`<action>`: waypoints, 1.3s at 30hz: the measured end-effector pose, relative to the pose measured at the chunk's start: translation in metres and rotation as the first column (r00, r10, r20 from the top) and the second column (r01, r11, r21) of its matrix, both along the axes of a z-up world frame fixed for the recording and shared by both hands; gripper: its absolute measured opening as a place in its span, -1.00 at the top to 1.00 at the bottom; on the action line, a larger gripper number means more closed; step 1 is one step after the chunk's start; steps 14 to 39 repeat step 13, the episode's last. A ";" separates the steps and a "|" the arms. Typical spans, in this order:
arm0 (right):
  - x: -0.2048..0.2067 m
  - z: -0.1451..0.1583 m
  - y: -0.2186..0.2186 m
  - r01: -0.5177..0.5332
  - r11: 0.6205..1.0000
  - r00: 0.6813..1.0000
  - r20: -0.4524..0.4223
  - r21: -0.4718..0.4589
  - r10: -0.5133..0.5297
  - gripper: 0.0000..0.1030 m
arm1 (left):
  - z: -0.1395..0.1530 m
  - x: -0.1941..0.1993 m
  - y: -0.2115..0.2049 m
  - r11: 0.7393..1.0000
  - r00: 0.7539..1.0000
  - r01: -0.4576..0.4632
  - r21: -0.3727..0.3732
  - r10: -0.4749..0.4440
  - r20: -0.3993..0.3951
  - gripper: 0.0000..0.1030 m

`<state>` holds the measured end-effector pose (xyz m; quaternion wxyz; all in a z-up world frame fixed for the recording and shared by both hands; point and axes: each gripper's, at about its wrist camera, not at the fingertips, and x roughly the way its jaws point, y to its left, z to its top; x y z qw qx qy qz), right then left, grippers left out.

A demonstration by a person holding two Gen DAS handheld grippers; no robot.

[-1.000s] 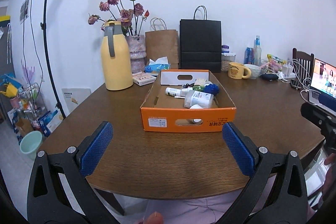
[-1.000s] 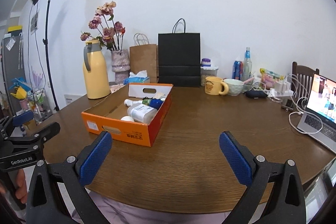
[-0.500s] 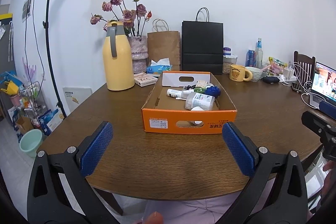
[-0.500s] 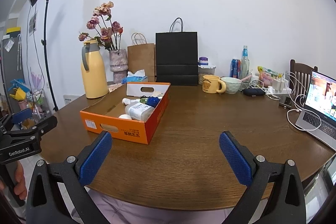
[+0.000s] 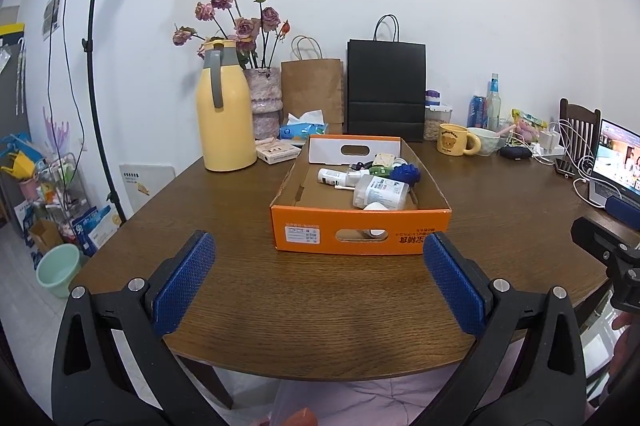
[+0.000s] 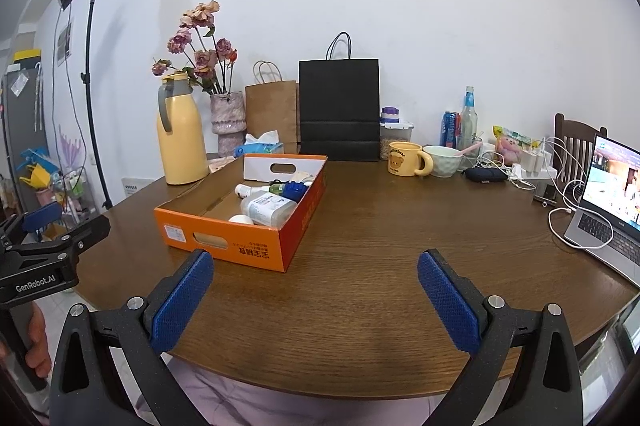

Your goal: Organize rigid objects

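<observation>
Two grippers hover over the near edge of the round wooden table [image 5: 360,306], neither touching anything. The left gripper [image 5: 318,284] faces the short end of the orange cardboard tray [image 5: 360,230] squarely, likely so it can reach straight in. The right gripper [image 6: 316,302] sits off to the tray's right, facing bare tabletop, probably where items will be set out. Inside the tray, bunched toward its far right part, lie a white labelled bottle [image 5: 380,191], a smaller white bottle [image 5: 334,177], a blue knobbly object [image 5: 406,173] and a few small things too tangled to name. Both pairs of jaws are spread wide and empty.
</observation>
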<state>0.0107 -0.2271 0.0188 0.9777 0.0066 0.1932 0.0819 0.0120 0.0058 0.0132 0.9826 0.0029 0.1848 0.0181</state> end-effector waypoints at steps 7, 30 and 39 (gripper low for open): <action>0.000 -0.002 0.002 -0.001 1.000 1.000 -0.005 -0.005 0.001 -1.00 | -0.001 0.001 -0.001 1.000 1.000 0.021 -0.003 -0.021 -0.008 -1.00; 0.001 -0.005 0.003 -0.006 1.000 1.000 -0.011 -0.009 0.005 -1.00 | -0.001 0.001 0.001 1.000 1.000 0.014 -0.011 -0.014 -0.010 -1.00; 0.001 -0.005 0.003 -0.006 1.000 1.000 -0.011 -0.009 0.005 -1.00 | -0.001 0.001 0.001 1.000 1.000 0.014 -0.011 -0.014 -0.010 -1.00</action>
